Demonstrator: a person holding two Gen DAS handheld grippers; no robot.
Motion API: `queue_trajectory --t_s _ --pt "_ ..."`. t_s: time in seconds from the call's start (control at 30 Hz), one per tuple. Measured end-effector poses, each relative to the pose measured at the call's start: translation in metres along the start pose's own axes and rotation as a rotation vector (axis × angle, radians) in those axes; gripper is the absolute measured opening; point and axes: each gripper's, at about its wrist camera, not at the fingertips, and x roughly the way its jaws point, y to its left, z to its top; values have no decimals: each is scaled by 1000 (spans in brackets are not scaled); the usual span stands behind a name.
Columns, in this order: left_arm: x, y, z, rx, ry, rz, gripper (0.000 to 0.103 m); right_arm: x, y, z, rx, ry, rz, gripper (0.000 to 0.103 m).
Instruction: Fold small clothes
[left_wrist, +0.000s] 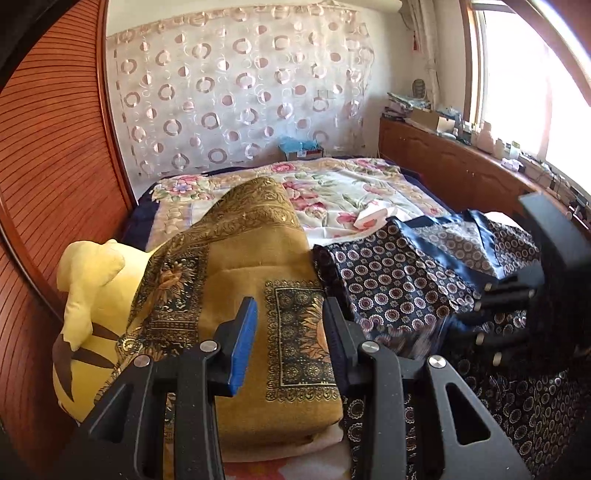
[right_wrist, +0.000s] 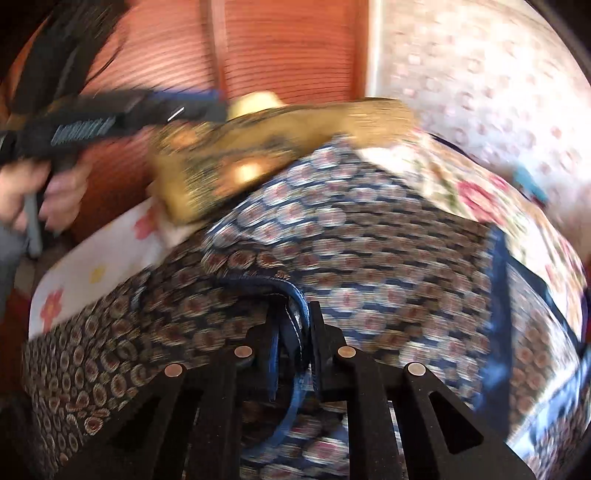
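A dark navy garment with a circle pattern lies on the bed at the right; it fills the blurred right wrist view. My right gripper is shut on its blue satin-trimmed edge; it also shows at the right of the left wrist view. My left gripper is open and empty, above a mustard-gold patterned blanket. It shows at the upper left of the right wrist view, held by a hand.
A yellow plush toy lies left of the gold blanket. A floral bedspread covers the bed. A red wooden wardrobe stands left. A wooden headboard shelf with clutter runs along the right under the window.
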Motion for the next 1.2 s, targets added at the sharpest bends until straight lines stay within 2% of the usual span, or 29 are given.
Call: queue_trajectory --t_s 0.1,0.17,0.3,0.4,0.57,0.73,0.83,1.13,1.2 --pt "6 -8 4 29 27 -9 38 -8 -37 -3 146 -19 -32 15" --pt "11 -14 9 39 39 -19 38 -14 -54 -8 197 -27 -58 26" --pt "24 -25 20 66 58 -34 38 -24 -75 -15 214 -42 -108 40" --pt "39 -31 27 71 93 -41 38 -28 -92 -21 217 -61 -165 45" --pt "58 -36 34 69 145 -67 36 -23 -114 -35 210 -46 -258 45" --pt "76 -37 35 61 201 -38 32 -12 -119 -47 222 -6 -292 45" --pt "83 -37 34 61 217 -25 31 -6 -127 -53 241 19 -279 45" --pt "93 -37 37 47 215 2 31 -1 -128 -50 257 14 -259 46" --pt "96 -38 37 55 227 4 16 -8 -130 -55 262 9 -253 46"
